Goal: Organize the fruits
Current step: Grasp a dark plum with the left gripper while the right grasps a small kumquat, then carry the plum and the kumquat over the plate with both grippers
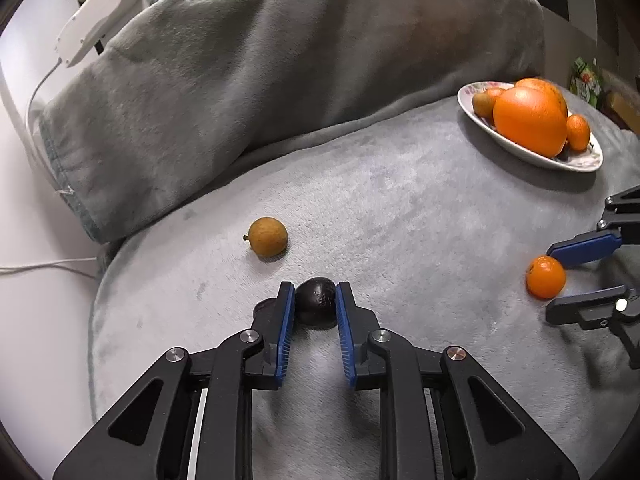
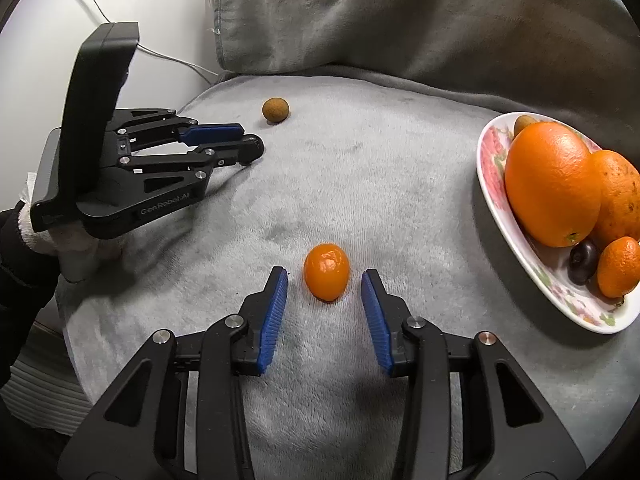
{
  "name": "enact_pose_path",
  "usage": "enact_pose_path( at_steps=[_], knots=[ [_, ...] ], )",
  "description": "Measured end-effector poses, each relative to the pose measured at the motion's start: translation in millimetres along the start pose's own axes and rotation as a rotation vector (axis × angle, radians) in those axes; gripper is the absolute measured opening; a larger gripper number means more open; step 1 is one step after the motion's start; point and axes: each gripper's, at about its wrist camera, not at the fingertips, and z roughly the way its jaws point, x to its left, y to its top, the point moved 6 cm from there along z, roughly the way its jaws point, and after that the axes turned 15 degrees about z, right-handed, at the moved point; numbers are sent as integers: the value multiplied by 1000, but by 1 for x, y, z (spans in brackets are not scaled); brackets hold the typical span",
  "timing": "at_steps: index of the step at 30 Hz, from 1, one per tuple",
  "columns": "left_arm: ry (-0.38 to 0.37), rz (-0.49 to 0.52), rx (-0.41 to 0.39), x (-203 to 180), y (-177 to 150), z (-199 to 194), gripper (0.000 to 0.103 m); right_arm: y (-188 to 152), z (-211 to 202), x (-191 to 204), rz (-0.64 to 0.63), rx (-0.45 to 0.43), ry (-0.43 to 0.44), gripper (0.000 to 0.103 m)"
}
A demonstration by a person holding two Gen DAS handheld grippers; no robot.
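My left gripper (image 1: 315,286) is shut on a small dark fruit (image 1: 316,308) that lies on the grey fleece; both blue pads press its sides. A second dark shape (image 1: 262,306) peeks out behind the left finger. In the right wrist view the left gripper (image 2: 250,138) shows at the left, the dark fruit hidden in it. My right gripper (image 2: 325,273) is open, and a small orange kumquat (image 2: 326,272) rests between its pads, with a gap on each side. A round brown fruit (image 1: 267,237) (image 2: 275,110) lies alone farther back.
A flowered plate (image 1: 520,152) (image 2: 492,184) at the right holds a big orange (image 2: 552,184), other orange fruits and a dark one. A heaped grey blanket (image 1: 280,60) rises behind. A white device (image 1: 96,16) and cables lie at the far left. A gloved hand (image 2: 68,240) holds the left gripper.
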Motion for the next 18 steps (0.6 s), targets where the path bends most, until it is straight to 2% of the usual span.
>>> enact_pose_path(
  at_steps=[4, 6, 18],
  knots=[
    [-21, -39, -18, 2, 0, -4, 19, 1, 2, -1, 2, -1, -9, 32],
    [-27, -55, -32, 4, 1, -7, 19, 0, 2, -2, 6, -1, -9, 25],
    [-60, -112, -95, -1, 10, -33, 19, 3, -12, -4, 24, -44, -3, 23]
  ],
)
